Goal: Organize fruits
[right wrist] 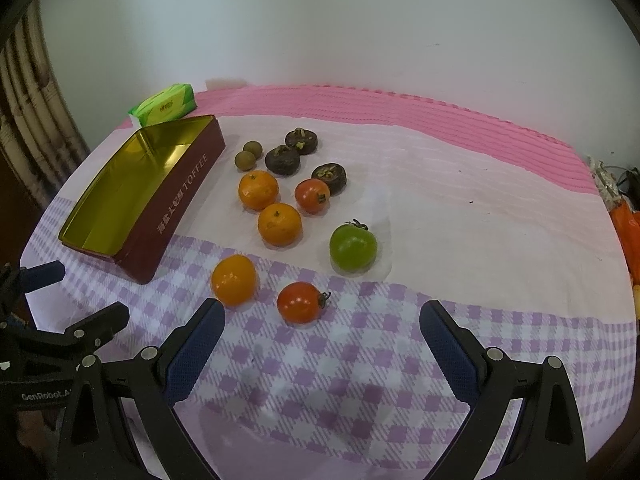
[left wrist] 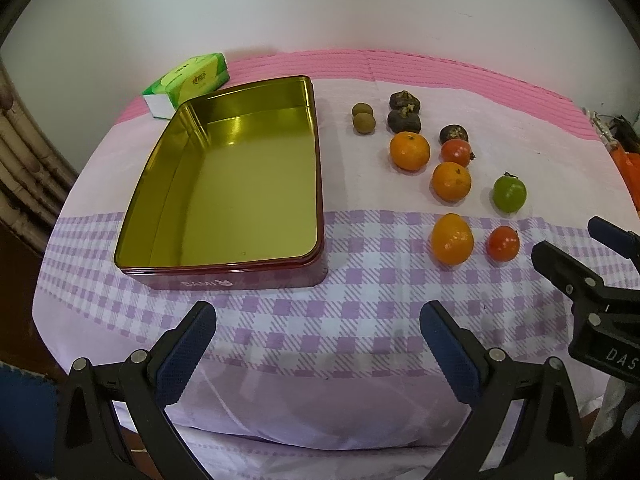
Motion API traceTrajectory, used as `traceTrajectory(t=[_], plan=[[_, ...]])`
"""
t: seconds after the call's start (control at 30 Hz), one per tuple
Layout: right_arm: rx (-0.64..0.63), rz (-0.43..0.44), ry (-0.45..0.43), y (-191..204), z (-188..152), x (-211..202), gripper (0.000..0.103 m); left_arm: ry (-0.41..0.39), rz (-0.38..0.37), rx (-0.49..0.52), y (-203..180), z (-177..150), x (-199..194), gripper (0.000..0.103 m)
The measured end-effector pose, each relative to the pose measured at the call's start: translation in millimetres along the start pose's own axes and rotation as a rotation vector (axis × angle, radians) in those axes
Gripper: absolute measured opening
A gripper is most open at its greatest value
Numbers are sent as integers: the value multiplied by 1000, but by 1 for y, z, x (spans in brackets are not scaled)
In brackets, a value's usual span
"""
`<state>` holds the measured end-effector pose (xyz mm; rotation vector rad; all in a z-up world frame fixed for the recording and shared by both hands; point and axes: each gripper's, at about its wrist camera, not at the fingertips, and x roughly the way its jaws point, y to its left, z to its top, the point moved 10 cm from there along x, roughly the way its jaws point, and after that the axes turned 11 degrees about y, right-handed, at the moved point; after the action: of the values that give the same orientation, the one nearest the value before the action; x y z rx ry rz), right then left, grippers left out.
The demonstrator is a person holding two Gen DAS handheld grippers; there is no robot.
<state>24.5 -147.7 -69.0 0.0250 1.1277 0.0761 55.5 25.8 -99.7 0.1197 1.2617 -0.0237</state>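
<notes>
Hovering wide open and empty, your right hand-held gripper (right wrist: 320, 320) has the nearest red tomato (right wrist: 301, 302) just ahead, slightly left.

home | checked tablecloth (right wrist: 360, 360) | curtain (right wrist: 36, 120) | tissue pack (left wrist: 188, 78)

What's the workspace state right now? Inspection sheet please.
Surface: cloth, pink band at the back, purple checks in front.
Job's things: open tin, nothing in it; to its right, three oranges, two red tomatoes, one green tomato, three dark fruits, two small brown fruits.
Clutter: green tissue pack behind the tin.
Grippers: left gripper open, holding nothing; right gripper open, holding nothing.
Cables: nothing clearly seen.
Surroundings: pale wall; curtain at left.
</notes>
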Motion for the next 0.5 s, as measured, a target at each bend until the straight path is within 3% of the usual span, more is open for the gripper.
traceTrajectory(t=[0.5], plan=[[-16,0,19,3,-4,9,96,2,5,-12,5,0,1,101]])
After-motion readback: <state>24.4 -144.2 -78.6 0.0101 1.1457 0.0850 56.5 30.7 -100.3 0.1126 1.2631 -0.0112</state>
